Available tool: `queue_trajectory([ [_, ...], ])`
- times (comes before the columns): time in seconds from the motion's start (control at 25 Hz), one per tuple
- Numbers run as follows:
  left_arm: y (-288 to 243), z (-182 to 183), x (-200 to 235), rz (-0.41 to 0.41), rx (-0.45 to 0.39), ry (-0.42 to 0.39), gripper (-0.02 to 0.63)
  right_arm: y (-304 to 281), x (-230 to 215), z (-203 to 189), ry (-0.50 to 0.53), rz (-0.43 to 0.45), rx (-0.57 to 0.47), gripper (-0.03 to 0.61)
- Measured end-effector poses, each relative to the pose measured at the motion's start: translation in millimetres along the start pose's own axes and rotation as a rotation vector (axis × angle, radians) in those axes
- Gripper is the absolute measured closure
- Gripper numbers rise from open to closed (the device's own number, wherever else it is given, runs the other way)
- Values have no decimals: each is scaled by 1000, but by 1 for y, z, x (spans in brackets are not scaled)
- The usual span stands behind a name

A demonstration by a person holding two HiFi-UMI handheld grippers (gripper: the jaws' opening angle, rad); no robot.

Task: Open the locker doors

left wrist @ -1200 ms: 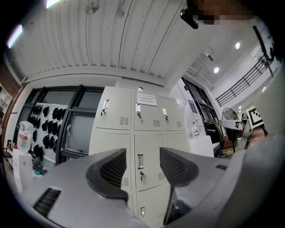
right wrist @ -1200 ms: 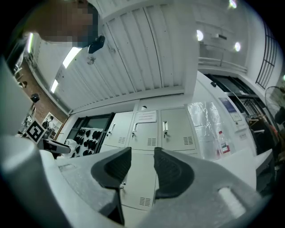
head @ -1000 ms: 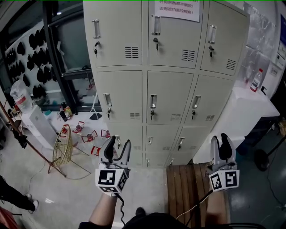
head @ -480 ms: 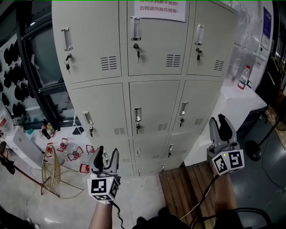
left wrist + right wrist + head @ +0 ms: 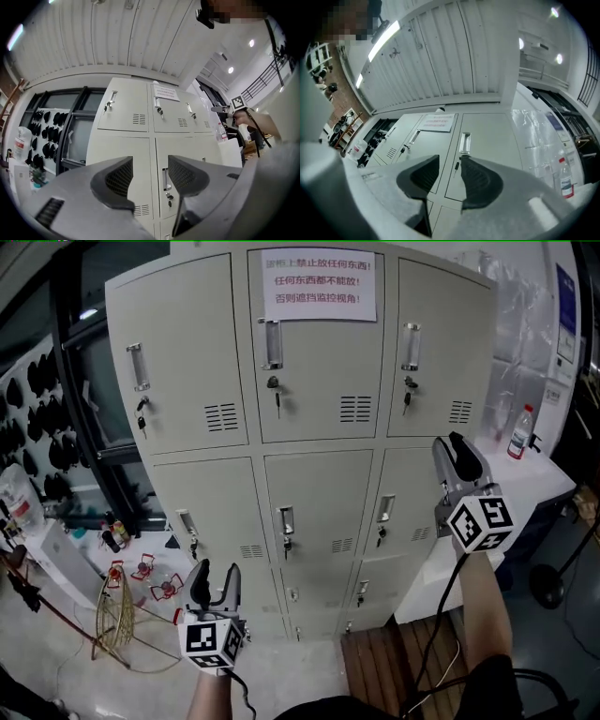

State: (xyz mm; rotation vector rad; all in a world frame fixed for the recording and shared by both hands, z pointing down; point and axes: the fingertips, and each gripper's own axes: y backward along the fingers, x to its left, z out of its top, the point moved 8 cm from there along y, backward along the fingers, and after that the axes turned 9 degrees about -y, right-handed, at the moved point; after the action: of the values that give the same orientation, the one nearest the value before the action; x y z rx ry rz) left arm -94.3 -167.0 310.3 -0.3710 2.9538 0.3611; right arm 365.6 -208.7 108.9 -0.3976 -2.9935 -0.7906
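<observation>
Your right gripper (image 5: 454, 448) is lifted in front of the locker (image 5: 187, 352), on its right side, near the seam between the upper and the middle row. Its jaws have just been closing a little, but they stand apart and nothing is between them. In the right gripper view they frame the key (image 5: 456, 165) that hangs in the lock of the upper right door (image 5: 441, 352). The handle (image 5: 464, 142) of this door is just above the key. This door, like every door in view, is shut, so I judge that the step in hand is the approach to this first door.

To do it well, keep the jaws apart and bring them to the handle, not to the key, which is thin and will probably swing away. Put one jaw into the hollow of the handle, close on its edge, then pull straight toward you. If the door does not give, perhaps the key must be turned first.

Your left gripper (image 5: 216, 579) hangs low, well apart from the locker, with its jaws also apart and empty. It looks toward the middle centre door (image 5: 323, 502). Keep it out of the path of the opening door.
</observation>
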Motion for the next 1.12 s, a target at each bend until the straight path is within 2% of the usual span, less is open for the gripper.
queue_trajectory([
  [0.28,-6,8,-6,47,25,-26,380,-69,-10,11,35,64,-10,433],
  [0.48,7,12,7,120,31,-51,380,-116,-16,22,30,101,28,423],
  [0.8,37,13,31,228,57,-71,380,-170,-28,21,43,68,96,394],
  [1.12,55,8,38,262,94,-73,380,-195,-32,14,53,74,167,393],
])
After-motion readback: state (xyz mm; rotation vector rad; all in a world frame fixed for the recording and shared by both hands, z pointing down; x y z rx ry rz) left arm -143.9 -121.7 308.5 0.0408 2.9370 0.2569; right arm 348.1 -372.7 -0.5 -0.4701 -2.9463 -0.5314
